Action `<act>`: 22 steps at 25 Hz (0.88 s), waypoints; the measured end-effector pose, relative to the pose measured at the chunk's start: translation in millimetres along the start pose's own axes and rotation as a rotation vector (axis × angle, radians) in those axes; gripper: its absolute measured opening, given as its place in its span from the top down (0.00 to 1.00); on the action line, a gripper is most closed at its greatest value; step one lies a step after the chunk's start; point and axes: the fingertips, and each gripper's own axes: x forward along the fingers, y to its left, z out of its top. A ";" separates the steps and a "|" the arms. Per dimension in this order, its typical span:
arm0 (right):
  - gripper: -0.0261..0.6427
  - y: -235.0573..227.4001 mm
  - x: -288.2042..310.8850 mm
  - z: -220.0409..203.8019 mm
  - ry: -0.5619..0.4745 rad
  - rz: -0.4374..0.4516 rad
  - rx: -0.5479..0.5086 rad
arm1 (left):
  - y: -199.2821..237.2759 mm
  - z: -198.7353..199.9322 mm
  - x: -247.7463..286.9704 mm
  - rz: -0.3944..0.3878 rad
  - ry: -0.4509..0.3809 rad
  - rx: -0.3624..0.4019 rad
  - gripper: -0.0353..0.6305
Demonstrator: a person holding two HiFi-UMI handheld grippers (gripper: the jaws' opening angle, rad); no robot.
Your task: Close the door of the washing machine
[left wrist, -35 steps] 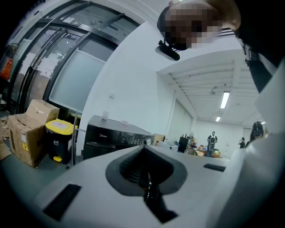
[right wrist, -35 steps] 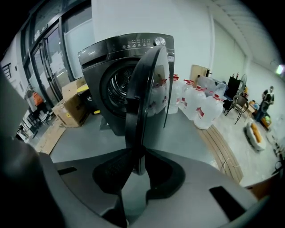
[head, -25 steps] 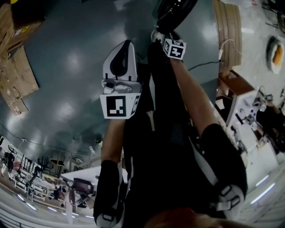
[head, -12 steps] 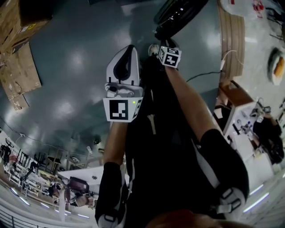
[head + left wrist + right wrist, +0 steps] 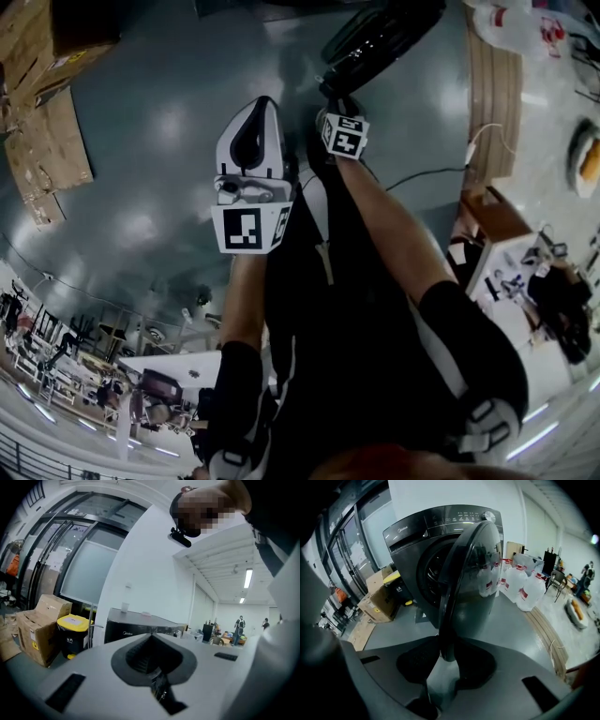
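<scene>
The dark grey washing machine (image 5: 422, 531) stands in front of me with its round door (image 5: 468, 573) swung open towards me. In the head view the door (image 5: 380, 37) shows as a dark curved shape at the top. My right gripper (image 5: 445, 660) points down at the door's lower rim. Its jaws are opening and the rim stands between the pads (image 5: 417, 660) without being squeezed. Only the marker cube of my right gripper (image 5: 330, 94) shows clearly from above. My left gripper (image 5: 261, 105) hangs shut and empty to the left, away from the door. The left gripper (image 5: 151, 644) view shows the machine's black upper part (image 5: 136, 625).
Cardboard boxes (image 5: 42, 103) lie on the grey floor to the left, beside a yellow-lidded bin (image 5: 72, 630). Large water jugs (image 5: 520, 585) stand right of the machine, near a wooden pallet (image 5: 487, 84) and a cable (image 5: 422, 173). People stand far off (image 5: 239, 623).
In the head view my right gripper's cube has slid left and down, and more of the door shows above it. The left gripper has shifted slightly left.
</scene>
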 end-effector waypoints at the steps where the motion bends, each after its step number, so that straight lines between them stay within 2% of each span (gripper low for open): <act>1: 0.82 1.3 -0.2 -0.4 0.002 0.003 -0.003 | 2.2 -0.4 1.5 -0.004 0.005 0.010 0.94; 8: 0.82 13.0 2.7 7.4 -0.018 -0.020 0.021 | 35.0 -0.4 20.8 -0.042 0.018 0.007 0.94; 16: 0.83 20.2 5.6 9.2 -0.050 -0.108 0.104 | 59.8 2.0 46.3 -0.220 0.057 0.035 0.94; 22: 0.83 39.0 16.0 26.1 -0.105 -0.155 0.160 | 92.2 9.5 60.4 -0.306 0.075 0.016 0.94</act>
